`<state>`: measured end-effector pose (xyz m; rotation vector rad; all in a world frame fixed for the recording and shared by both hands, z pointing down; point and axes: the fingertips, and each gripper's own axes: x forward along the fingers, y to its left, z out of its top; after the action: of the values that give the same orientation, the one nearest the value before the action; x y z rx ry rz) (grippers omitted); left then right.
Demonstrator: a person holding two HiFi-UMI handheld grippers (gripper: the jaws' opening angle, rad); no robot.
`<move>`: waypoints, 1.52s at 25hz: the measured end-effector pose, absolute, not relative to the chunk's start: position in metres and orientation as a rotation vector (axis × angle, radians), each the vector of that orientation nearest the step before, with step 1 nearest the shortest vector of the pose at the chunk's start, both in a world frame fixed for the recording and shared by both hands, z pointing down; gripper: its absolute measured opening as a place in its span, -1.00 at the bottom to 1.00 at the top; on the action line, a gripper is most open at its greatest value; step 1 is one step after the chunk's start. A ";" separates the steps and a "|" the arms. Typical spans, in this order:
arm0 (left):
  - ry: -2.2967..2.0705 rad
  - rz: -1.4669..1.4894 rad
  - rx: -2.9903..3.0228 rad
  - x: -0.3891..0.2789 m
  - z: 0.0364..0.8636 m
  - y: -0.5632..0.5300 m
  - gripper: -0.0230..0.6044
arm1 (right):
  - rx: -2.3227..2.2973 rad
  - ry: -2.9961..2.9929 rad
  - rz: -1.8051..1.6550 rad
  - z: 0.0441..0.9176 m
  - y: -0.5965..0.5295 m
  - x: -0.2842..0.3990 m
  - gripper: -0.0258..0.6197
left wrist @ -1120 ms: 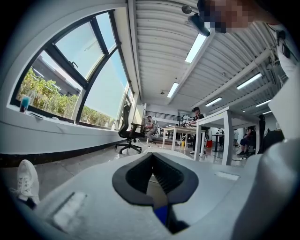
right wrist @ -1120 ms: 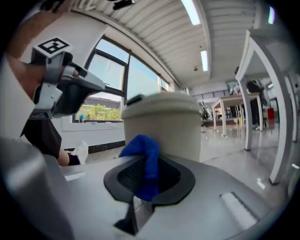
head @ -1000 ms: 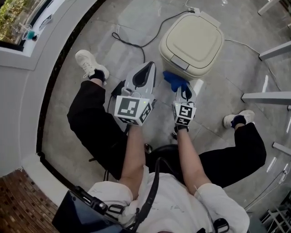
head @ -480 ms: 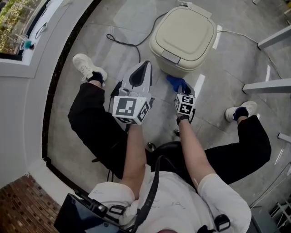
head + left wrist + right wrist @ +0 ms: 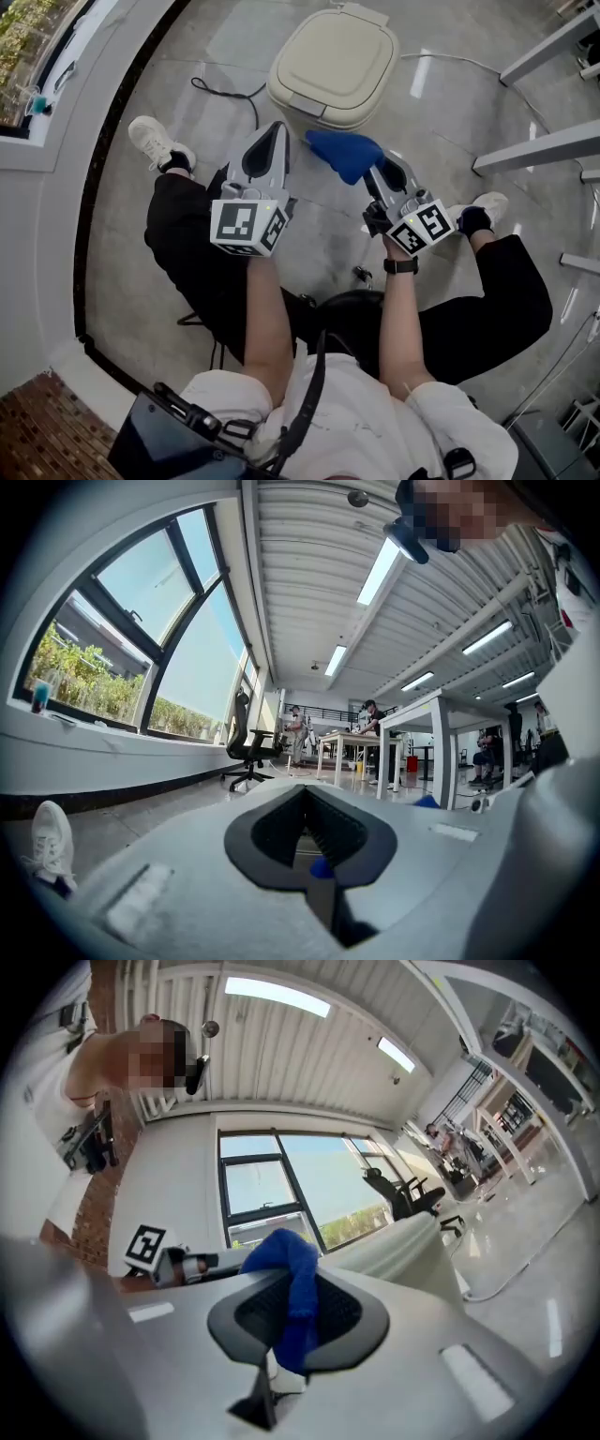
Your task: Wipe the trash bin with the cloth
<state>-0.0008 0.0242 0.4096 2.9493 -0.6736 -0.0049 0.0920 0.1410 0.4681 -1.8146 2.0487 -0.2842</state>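
since a second before, the trash bin (image 5: 333, 66) had shifted up and left in the head view, lid shut, and the right gripper (image 5: 375, 171) had swung out rightward. the left gripper (image 5: 277, 131) hovered near the bin's front, jaws together on nothing. the right jaws clamped the blue cloth (image 5: 343, 153), just beside the bin's near edge.

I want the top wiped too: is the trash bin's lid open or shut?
Shut. In the head view the beige lid lies flat on the trash bin, with no gap showing along its edges.
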 end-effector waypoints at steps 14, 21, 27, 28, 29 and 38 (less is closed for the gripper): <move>-0.855 0.005 2.898 0.020 0.409 0.054 -0.92 | -1.816 2.496 -0.373 0.636 0.087 0.141 -0.80; -1.058 0.065 2.787 0.000 0.436 0.033 -0.92 | -1.848 2.619 -0.851 0.765 0.066 0.108 -0.80; -1.158 0.065 2.748 -0.005 0.438 0.037 -0.92 | -1.950 2.505 -1.261 0.832 0.065 0.107 -0.80; -1.172 0.062 2.747 -0.005 0.435 0.037 -0.92 | -1.962 2.466 -1.284 0.831 0.065 0.110 -0.80; -1.186 0.058 2.747 -0.006 0.432 0.038 -0.92 | -1.981 2.413 -1.267 0.820 0.065 0.111 -0.80; -1.290 -0.019 2.715 -0.008 0.411 0.058 -0.92 | -1.558 2.383 -0.616 0.577 0.105 0.076 -0.81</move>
<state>-0.0080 0.0583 0.4115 2.7152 -1.2901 -0.0194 0.0763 0.1047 0.5772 -1.5583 2.3831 -0.6158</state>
